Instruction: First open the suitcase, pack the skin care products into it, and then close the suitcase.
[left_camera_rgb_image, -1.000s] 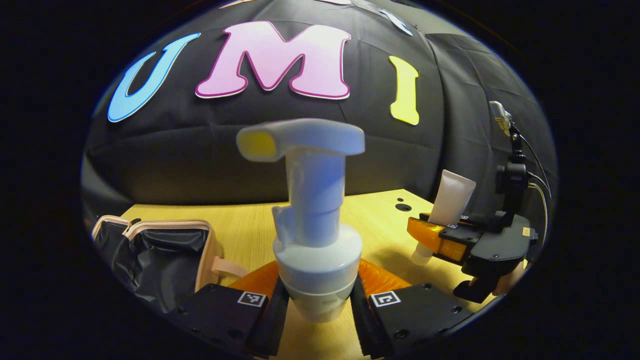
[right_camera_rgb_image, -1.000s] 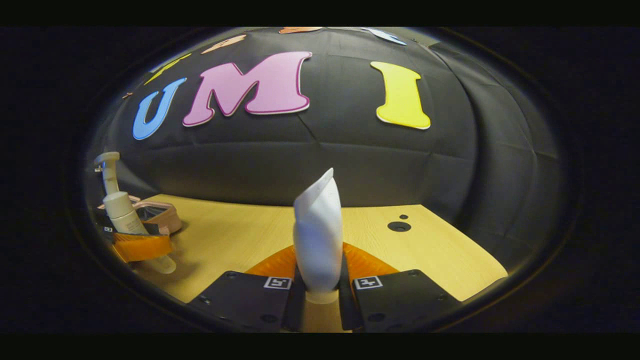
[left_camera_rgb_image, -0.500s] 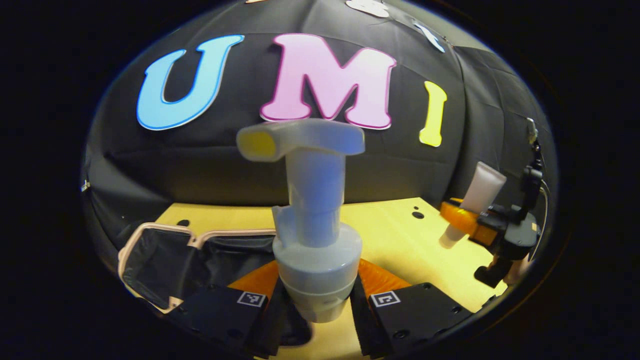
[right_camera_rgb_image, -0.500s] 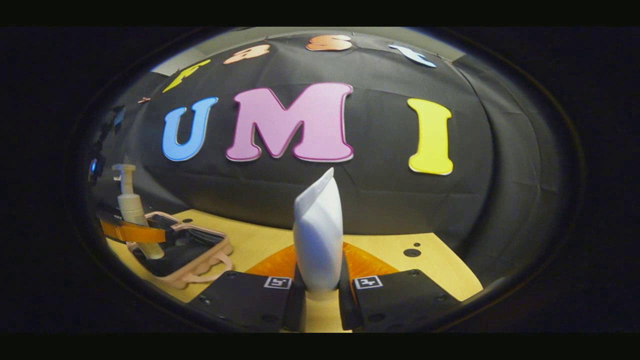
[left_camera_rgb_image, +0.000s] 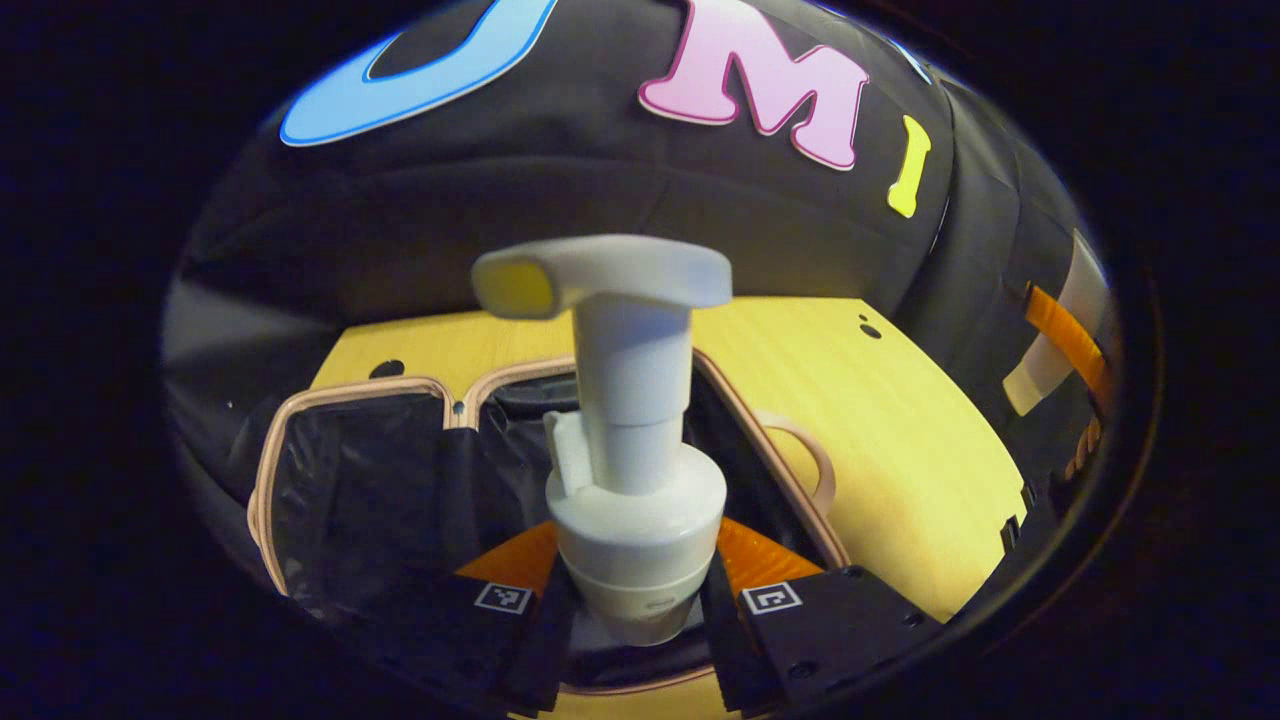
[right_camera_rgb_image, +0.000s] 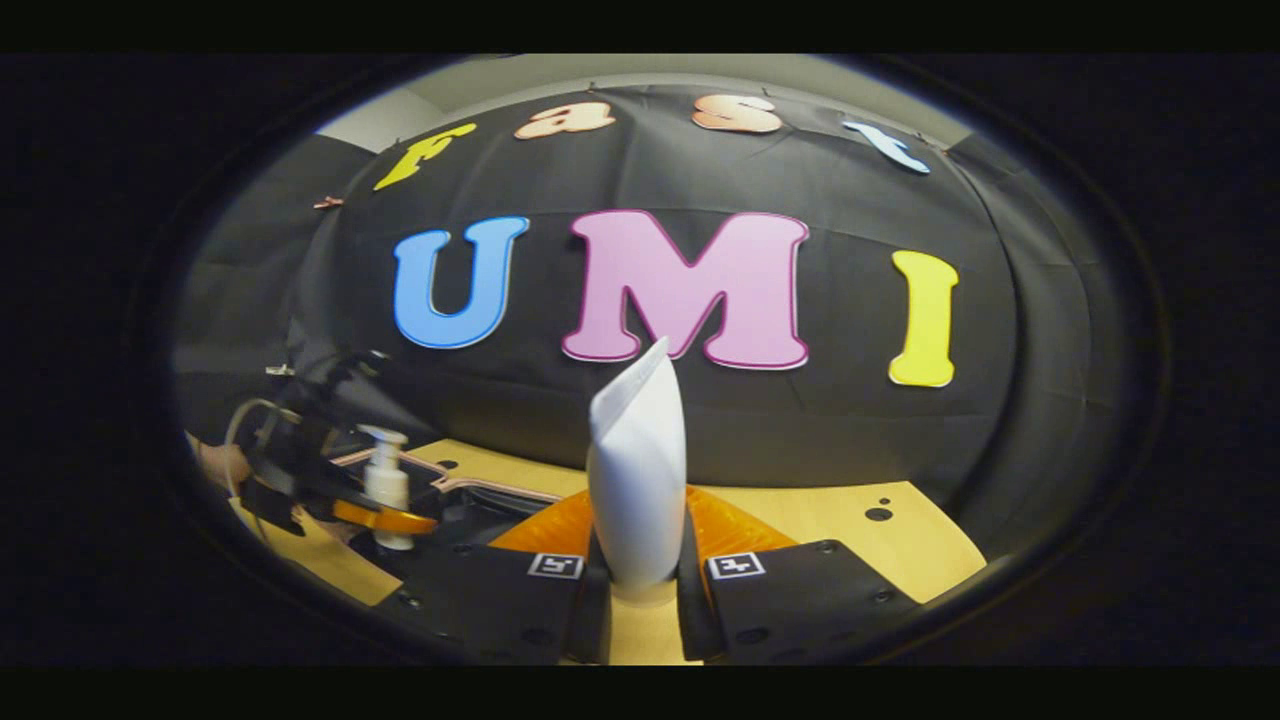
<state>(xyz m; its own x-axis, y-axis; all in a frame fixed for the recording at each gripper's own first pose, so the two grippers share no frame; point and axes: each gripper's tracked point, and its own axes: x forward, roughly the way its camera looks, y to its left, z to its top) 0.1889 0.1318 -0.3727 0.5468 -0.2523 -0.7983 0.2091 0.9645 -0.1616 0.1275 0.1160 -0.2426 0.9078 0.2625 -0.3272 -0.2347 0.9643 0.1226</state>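
A white pump bottle (left_camera_rgb_image: 630, 470) stands upright between the fingers of my left gripper (left_camera_rgb_image: 634, 612), which is shut on it. Bottle and gripper hang over the open pink-edged suitcase (left_camera_rgb_image: 360, 470) with its black lining. A white tube (right_camera_rgb_image: 638, 470) is upright in my right gripper (right_camera_rgb_image: 640, 588), shut on it above the wooden table (right_camera_rgb_image: 800, 515). In the right gripper view the left gripper (right_camera_rgb_image: 375, 518) with the pump bottle (right_camera_rgb_image: 385, 480) is over the suitcase (right_camera_rgb_image: 470, 485) at lower left. At the right edge of the left gripper view I see the tube (left_camera_rgb_image: 1050, 345) in the right gripper (left_camera_rgb_image: 1065, 335).
The light wooden table (left_camera_rgb_image: 880, 440) has small round holes (left_camera_rgb_image: 868, 328) near its far edge. The suitcase handle (left_camera_rgb_image: 810, 460) sticks out on the suitcase's right side. Black cloth walls close in behind and to the sides. A person's hand (right_camera_rgb_image: 222, 462) holds the left gripper.
The left gripper has carried the pump bottle leftward and over the open suitcase, tilting down toward it. The right gripper, still holding the tube, has swung left and nearer the suitcase.
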